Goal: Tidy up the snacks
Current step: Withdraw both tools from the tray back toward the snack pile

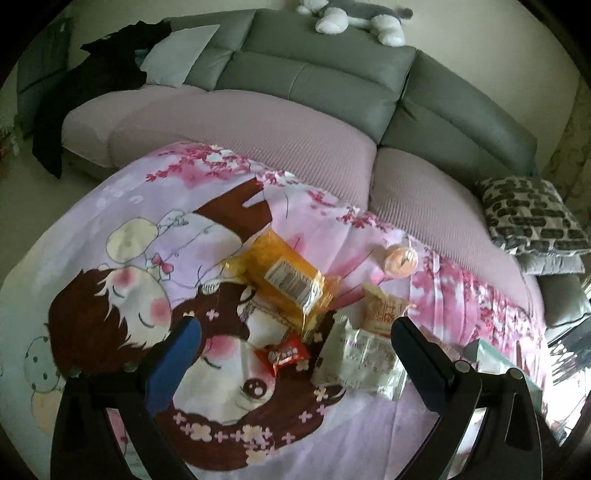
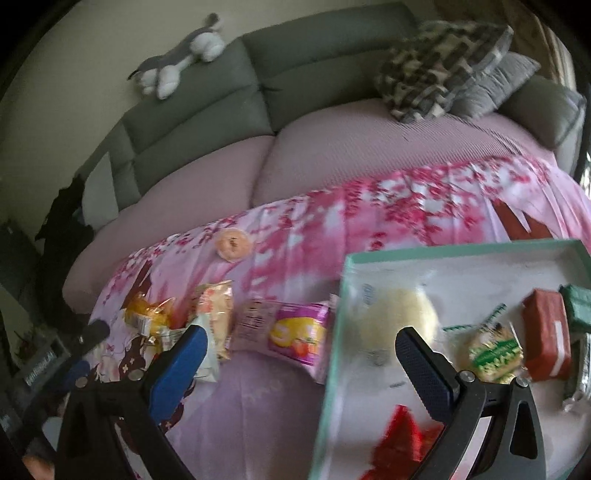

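Snacks lie on a pink cartoon-print cloth point(image 1: 122, 206). My left gripper point(image 1: 295, 321) is open above a small red packet point(image 1: 282, 356). A yellow packet point(image 1: 284, 280) lies just beyond it. A white-green packet point(image 1: 358, 360) and a beige packet point(image 1: 384, 310) lie by the right finger. A round orange snack point(image 1: 400, 260) sits farther back. My right gripper point(image 2: 302, 332) is open and empty over the left edge of a teal-rimmed box point(image 2: 443, 249). Inside the box are a pale bun point(image 2: 399, 314), a green-yellow packet point(image 2: 495, 354), a red-brown bar point(image 2: 546, 339) and a red packet point(image 2: 402, 439). A pink-purple packet point(image 2: 291, 332) lies just outside it.
A grey sofa point(image 1: 332, 74) with pink seat covers point(image 1: 258, 122) stands behind the cloth. Patterned cushions point(image 1: 532, 214) lie at its right end, a plush toy point(image 1: 354, 18) on its back and black clothing point(image 1: 92, 81) at its left. The left gripper point(image 2: 86, 350) shows at the right view's left edge.
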The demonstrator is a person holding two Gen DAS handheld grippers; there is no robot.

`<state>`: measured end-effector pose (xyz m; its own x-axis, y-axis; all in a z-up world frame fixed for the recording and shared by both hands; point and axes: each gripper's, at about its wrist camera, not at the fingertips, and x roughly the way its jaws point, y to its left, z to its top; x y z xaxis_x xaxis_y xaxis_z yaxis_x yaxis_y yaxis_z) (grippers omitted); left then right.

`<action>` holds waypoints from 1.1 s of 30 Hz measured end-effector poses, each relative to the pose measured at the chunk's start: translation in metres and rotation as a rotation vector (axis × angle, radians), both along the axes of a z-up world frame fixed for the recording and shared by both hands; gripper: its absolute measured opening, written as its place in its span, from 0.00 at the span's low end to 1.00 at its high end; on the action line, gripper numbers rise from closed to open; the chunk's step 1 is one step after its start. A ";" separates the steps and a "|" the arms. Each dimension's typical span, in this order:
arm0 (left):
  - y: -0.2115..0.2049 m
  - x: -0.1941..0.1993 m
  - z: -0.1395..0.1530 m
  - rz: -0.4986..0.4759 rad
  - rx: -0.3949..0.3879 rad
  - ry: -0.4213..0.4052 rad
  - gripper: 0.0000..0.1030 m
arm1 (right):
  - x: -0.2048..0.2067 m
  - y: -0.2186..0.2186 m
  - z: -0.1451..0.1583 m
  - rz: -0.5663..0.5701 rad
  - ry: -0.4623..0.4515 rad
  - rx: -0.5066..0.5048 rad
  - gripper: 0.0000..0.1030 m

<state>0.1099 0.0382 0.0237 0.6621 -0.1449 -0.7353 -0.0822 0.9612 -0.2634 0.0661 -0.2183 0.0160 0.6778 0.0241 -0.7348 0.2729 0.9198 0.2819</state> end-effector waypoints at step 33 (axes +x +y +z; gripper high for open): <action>0.057 0.028 -0.034 0.159 0.013 0.113 0.99 | 0.061 0.109 -0.039 0.243 0.120 -0.098 1.00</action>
